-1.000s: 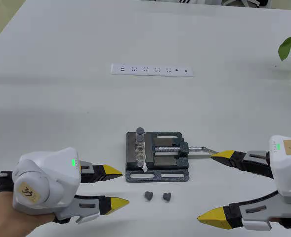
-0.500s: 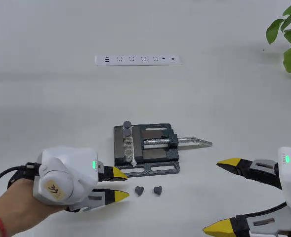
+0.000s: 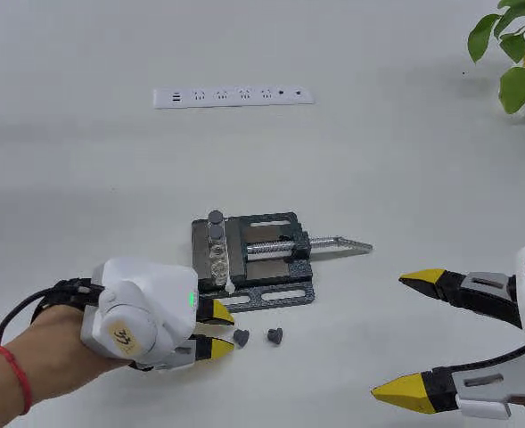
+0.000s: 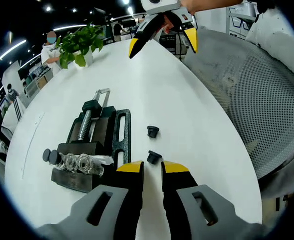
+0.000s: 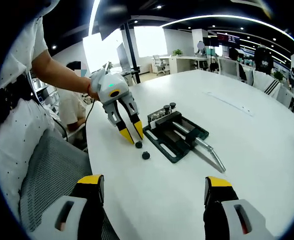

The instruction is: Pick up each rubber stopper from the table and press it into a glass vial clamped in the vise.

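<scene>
- Near the surface's front edge, the right tongs are spread wide and empty.
- The left tongs are narrowed to a slim gap and pinch nothing. The nearer stopper lies just off their tips.
- The second stopper lies just beside it. Both are loose in front of the vise, mid-surface.
- The vials stand clamped in a row. The far end looks plugged (one or two, hard to count) and the near ones are open. So some are done, and two stoppers remain.
- Since a second ago, the left tongs have moved in on the stoppers and narrowed. The right tongs have drawn back from the vise screw, their spread unchanged. The stoppers are unmoved.
</scene>
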The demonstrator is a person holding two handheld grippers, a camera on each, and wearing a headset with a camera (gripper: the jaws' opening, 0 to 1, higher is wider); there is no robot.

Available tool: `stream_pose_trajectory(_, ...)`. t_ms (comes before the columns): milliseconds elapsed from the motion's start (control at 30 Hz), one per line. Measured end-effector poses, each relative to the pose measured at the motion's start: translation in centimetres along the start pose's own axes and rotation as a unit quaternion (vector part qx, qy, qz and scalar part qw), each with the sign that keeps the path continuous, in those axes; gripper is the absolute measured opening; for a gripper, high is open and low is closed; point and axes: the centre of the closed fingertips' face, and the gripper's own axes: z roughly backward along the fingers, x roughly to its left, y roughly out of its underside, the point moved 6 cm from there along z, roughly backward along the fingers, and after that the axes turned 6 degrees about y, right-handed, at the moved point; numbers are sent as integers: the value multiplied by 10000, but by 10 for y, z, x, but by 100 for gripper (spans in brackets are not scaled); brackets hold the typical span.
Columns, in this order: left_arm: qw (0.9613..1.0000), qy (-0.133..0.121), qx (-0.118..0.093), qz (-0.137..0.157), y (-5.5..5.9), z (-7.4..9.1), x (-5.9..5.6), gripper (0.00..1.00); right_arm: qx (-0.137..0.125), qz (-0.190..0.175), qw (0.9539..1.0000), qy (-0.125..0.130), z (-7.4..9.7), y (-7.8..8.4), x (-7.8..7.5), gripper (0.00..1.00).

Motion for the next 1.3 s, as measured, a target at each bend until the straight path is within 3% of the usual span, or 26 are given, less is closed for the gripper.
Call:
stream_pose_trajectory(433,9995,73,132,-268,-4,-3,0,6,-7,-63,10000,-7,-2,2,3,79)
stream_pose_trajectory(1300,9986,111,247,-460,-6,-8,8,6,-7,-95,10000,-17,-3,1,2,77)
